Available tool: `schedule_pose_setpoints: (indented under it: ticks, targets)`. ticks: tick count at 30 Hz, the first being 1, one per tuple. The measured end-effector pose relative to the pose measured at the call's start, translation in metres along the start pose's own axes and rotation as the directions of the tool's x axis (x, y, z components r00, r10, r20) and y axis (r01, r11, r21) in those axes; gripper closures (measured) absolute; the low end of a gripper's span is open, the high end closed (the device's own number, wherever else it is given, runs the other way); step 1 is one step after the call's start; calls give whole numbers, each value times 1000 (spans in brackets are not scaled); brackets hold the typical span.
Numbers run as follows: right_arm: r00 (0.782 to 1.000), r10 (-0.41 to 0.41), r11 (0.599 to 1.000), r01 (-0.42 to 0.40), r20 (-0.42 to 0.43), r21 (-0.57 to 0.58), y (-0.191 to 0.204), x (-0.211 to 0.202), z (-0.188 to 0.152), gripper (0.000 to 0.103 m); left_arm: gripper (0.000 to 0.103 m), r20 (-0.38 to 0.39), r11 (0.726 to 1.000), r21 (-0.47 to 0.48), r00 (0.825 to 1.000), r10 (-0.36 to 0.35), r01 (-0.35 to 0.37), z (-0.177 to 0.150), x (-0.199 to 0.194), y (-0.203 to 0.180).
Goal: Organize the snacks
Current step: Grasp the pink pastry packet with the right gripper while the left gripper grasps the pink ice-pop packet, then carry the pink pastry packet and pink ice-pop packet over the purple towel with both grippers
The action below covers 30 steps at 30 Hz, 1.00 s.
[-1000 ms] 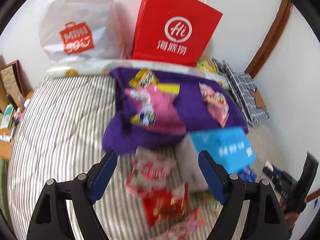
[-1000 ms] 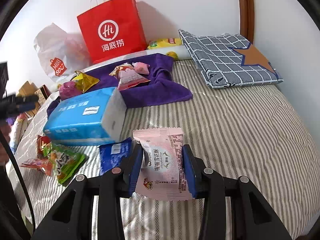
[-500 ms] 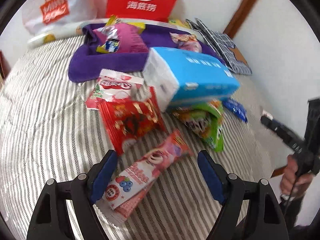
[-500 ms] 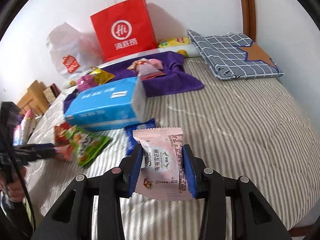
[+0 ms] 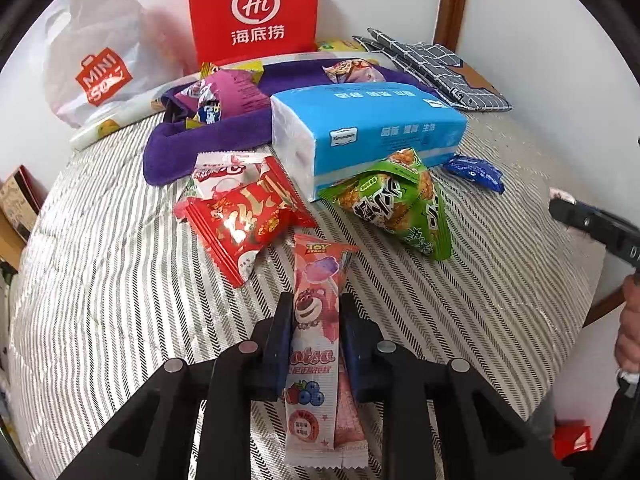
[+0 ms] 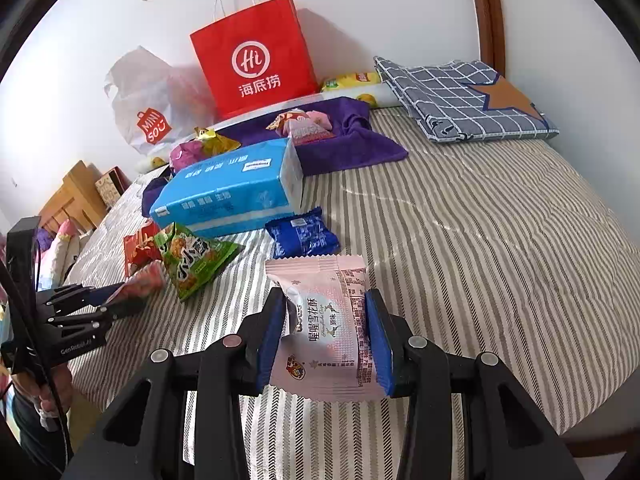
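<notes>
Lollipop packet (image 5: 316, 344) lengthwise (stick-end nearest camera)

Striped bed (image 6: 480, 240) under purple towel (image 6: 344, 152), blue tissue pack (image 6: 228, 192), scattered snack packets (image 5: 248, 216), checked pillowcase (image 6: 460, 100).

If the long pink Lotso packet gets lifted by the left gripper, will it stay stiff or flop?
The long pink Lotso packet looks thin and flat, so it probably weighs little. Both ends overhang the fingers, so they may droop. Its glossy film could slip.
</notes>
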State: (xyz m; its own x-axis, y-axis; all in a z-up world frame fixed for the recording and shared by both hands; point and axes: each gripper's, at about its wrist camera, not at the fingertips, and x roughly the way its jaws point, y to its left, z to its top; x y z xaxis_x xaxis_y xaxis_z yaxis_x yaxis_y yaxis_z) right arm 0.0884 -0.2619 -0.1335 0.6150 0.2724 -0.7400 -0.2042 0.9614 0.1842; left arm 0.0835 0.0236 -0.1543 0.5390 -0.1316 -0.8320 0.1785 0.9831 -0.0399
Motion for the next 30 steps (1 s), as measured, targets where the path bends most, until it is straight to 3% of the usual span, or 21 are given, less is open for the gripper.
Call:
schedule_pose_setpoints:
  ticks: [12, 30]
  targets:
    - [1000, -16, 1000, 16, 10, -15, 9, -3, 1, 63, 84, 34, 986, -112, 993, -116, 119, 5, -14, 19]
    - [997, -19, 997, 25, 77, -79, 35, -15, 37, 63, 84, 133, 971, -116, 972, -193, 208, 45, -32, 15]
